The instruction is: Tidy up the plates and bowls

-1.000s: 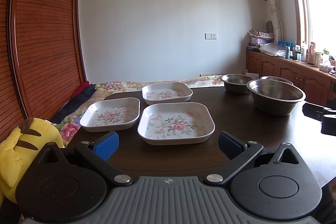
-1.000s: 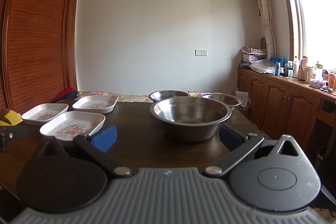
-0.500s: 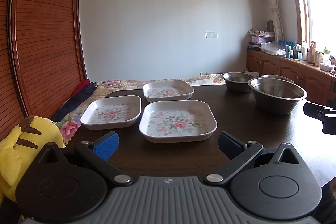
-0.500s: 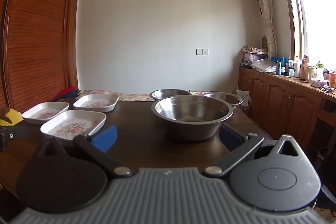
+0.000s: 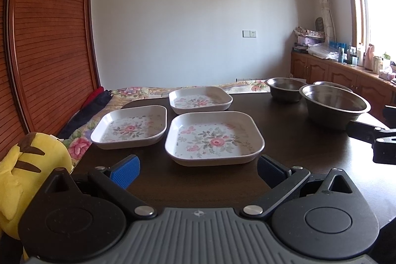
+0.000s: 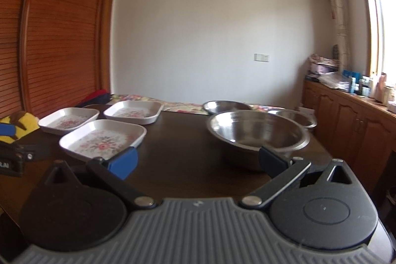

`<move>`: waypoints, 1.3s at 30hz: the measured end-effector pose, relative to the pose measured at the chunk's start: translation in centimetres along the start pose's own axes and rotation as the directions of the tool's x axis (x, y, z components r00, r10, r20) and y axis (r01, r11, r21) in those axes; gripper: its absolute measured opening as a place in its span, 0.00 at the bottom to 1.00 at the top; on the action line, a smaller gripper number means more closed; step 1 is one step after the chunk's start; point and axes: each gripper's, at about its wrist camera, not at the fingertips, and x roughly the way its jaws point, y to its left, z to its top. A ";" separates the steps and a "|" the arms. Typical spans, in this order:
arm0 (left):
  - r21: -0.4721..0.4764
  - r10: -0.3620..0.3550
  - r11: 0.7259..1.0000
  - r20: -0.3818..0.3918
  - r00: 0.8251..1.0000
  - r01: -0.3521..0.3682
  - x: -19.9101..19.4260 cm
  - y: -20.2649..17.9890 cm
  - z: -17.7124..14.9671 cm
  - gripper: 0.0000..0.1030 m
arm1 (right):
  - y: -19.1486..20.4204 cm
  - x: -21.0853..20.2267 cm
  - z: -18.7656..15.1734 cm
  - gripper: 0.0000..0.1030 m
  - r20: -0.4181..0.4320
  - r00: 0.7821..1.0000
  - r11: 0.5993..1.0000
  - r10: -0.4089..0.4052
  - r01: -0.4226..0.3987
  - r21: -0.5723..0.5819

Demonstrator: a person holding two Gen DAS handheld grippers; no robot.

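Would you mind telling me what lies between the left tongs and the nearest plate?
Nothing: only bare dark table separates the open left tongs from the nearest plate, seen in the left wrist view.

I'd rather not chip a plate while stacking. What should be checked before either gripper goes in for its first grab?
1. Left gripper jaws wide open, nothing held: ok.
2. Right gripper jaws wide open, nothing held: ok.
3. Nearest floral plate lies straight ahead of the left gripper, flat and nothing in it: ok.
4. The other two plates lie apart, not yet stacked: ok.
5. Large steel bowl lies ahead of the right gripper, empty, not nested with the two smaller bowls: ok.
6. Jaws open wide enough for the bowl's rim: cannot tell.
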 end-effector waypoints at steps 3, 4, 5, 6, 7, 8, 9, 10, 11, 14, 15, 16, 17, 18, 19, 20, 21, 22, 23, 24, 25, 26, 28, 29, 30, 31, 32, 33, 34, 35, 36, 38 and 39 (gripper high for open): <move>0.005 0.010 1.000 -0.004 1.000 -0.010 0.9 0.5 0.3 1.00 | 0.3 1.1 0.7 1.00 -0.010 0.999 0.999 0.034 -0.034 -0.005; 0.004 0.010 1.000 -0.008 1.000 -0.010 1.2 0.7 0.4 1.00 | 0.5 1.5 1.0 1.00 -0.015 0.999 0.999 0.045 -0.045 -0.005; 0.002 0.009 1.000 -0.012 1.000 -0.009 1.5 0.9 0.5 1.00 | 0.6 1.9 1.2 1.00 -0.021 0.998 0.998 0.056 -0.056 -0.003; 0.002 0.007 1.000 -0.015 1.000 -0.007 1.8 1.1 0.6 0.99 | 0.7 2.3 1.3 1.00 -0.027 0.997 0.998 0.069 -0.069 -0.003; 0.001 0.003 1.000 -0.017 1.000 -0.003 2.0 1.3 0.8 0.98 | 0.9 2.6 1.5 1.00 -0.034 0.996 0.997 0.082 -0.083 -0.003; 0.000 -0.001 1.000 -0.021 1.000 0.001 2.3 1.5 0.9 0.97 | 1.0 3.0 1.7 1.00 -0.041 0.995 0.996 0.092 -0.092 -0.004; 0.000 -0.006 1.000 -0.027 1.000 0.006 2.5 1.8 1.0 0.95 | 1.2 3.3 1.9 1.00 -0.047 0.994 0.995 0.102 -0.102 -0.004; -0.001 -0.008 1.000 -0.030 1.000 0.008 2.8 2.0 1.1 0.93 | 1.4 3.6 2.0 1.00 -0.053 0.992 0.993 0.114 -0.114 -0.004; -0.003 -0.010 1.000 -0.032 0.999 0.010 2.9 2.3 1.2 0.93 | 1.6 3.9 2.1 1.00 -0.061 0.990 0.992 0.128 -0.128 -0.007; -0.015 -0.017 1.000 -0.041 0.999 0.017 3.4 3.2 1.5 0.89 | 2.2 4.9 2.4 1.00 -0.090 0.982 0.985 0.167 -0.169 -0.019; -0.016 -0.021 1.000 -0.042 0.999 0.021 3.6 3.5 1.5 0.87 | 2.3 5.2 2.5 1.00 -0.097 0.979 0.983 0.181 -0.184 -0.020; -0.016 -0.025 1.000 -0.044 0.999 0.024 3.8 3.7 1.6 0.87 | 2.4 5.5 2.7 1.00 -0.104 0.975 0.980 0.194 -0.197 -0.018; -0.018 -0.027 0.999 -0.046 0.999 0.027 3.9 3.9 1.7 0.85 | 2.4 5.9 2.8 1.00 -0.111 0.972 0.978 0.205 -0.208 -0.016; -0.017 -0.029 0.999 -0.048 0.998 0.028 4.1 4.1 1.7 0.84 | 2.5 6.2 3.0 1.00 -0.117 0.969 0.976 0.216 -0.219 -0.012; -0.015 -0.029 0.999 -0.050 0.998 0.028 4.3 4.2 1.8 0.83 | 2.6 6.5 3.1 1.00 -0.124 0.966 0.973 0.228 -0.231 -0.008; -0.013 -0.029 1.000 -0.053 0.998 0.029 4.5 4.3 1.9 0.83 | 2.7 7.0 3.2 0.98 -0.130 0.963 0.971 0.236 -0.239 -0.007; -0.009 -0.032 0.999 -0.055 0.998 0.031 4.8 4.3 2.0 0.83 | 2.8 7.4 3.3 0.96 -0.137 0.960 0.969 0.245 -0.248 -0.005; -0.007 -0.033 0.999 -0.060 0.998 0.033 5.1 4.4 2.0 0.83 | 2.8 7.7 3.4 0.88 -0.144 0.956 0.966 0.254 -0.257 -0.003; -0.006 -0.034 0.999 -0.064 0.997 0.034 5.3 4.4 2.1 0.83 | 2.8 8.0 3.5 0.84 -0.153 0.954 0.965 0.258 -0.262 -0.004; -0.004 -0.036 0.999 -0.065 0.997 0.035 5.6 4.5 2.2 0.83 | 2.7 8.5 3.5 0.83 -0.162 0.951 0.963 0.264 -0.268 -0.002; -0.002 -0.037 0.999 -0.066 0.997 0.037 5.8 4.5 2.2 0.83 | 2.7 8.8 3.6 0.83 -0.169 0.947 0.961 0.274 -0.278 0.004; -0.003 -0.039 0.999 -0.070 0.997 0.039 6.0 4.6 2.3 0.83 | 2.7 9.2 3.6 0.80 -0.177 0.944 0.959 0.280 -0.283 0.005; -0.003 -0.048 0.999 -0.076 0.996 0.048 6.5 4.8 2.4 0.81 | 2.8 9.8 3.6 0.75 -0.188 0.938 0.955 0.291 -0.296 0.002; -0.005 -0.053 0.999 -0.080 0.995 0.052 6.8 4.8 2.4 0.81 | 2.8 10.2 3.6 0.73 -0.194 0.935 0.953 0.298 -0.303 0.004; -0.009 -0.058 0.998 -0.086 0.995 0.057 7.0 4.9 2.5 0.80 | 2.8 10.6 3.6 0.72 -0.203 0.930 0.950 0.306 -0.311 0.008; -0.013 -0.064 0.998 -0.093 0.994 0.064 7.3 5.0 2.5 0.79 | 2.7 10.9 3.6 0.69 -0.214 0.924 0.947 0.318 -0.322 0.018; -0.021 -0.071 0.997 -0.099 0.993 0.069 7.6 5.1 2.6 0.79 | 2.7 11.3 3.5 0.66 -0.225 0.918 0.944 0.326 -0.329 0.025; -0.031 -0.074 0.997 -0.106 0.992 0.071 7.9 5.3 2.6 0.79 | 2.8 11.7 3.5 0.65 -0.236 0.914 0.942 0.331 -0.334 0.029; -0.043 -0.081 0.996 -0.117 0.990 0.076 8.2 5.4 2.6 0.76 | 2.7 12.0 3.5 0.62 -0.244 0.910 0.940 0.337 -0.339 0.033; -0.057 -0.087 0.995 -0.126 0.988 0.080 8.4 5.6 2.6 0.75 | 2.8 12.3 3.4 0.61 -0.250 0.906 0.938 0.341 -0.344 0.034; -0.068 -0.089 0.994 -0.132 0.987 0.081 8.7 5.8 2.7 0.70 | 2.8 12.6 3.4 0.59 -0.254 0.905 0.938 0.343 -0.346 0.032; -0.070 -0.090 0.994 -0.145 0.985 0.080 9.2 5.9 2.7 0.64 | 3.1 13.0 3.4 0.58 -0.262 0.901 0.936 0.345 -0.351 0.025; -0.069 -0.087 0.995 -0.152 0.985 0.078 9.3 6.0 2.7 0.61 | 3.2 13.2 3.4 0.58 -0.266 0.899 0.935 0.348 -0.355 0.025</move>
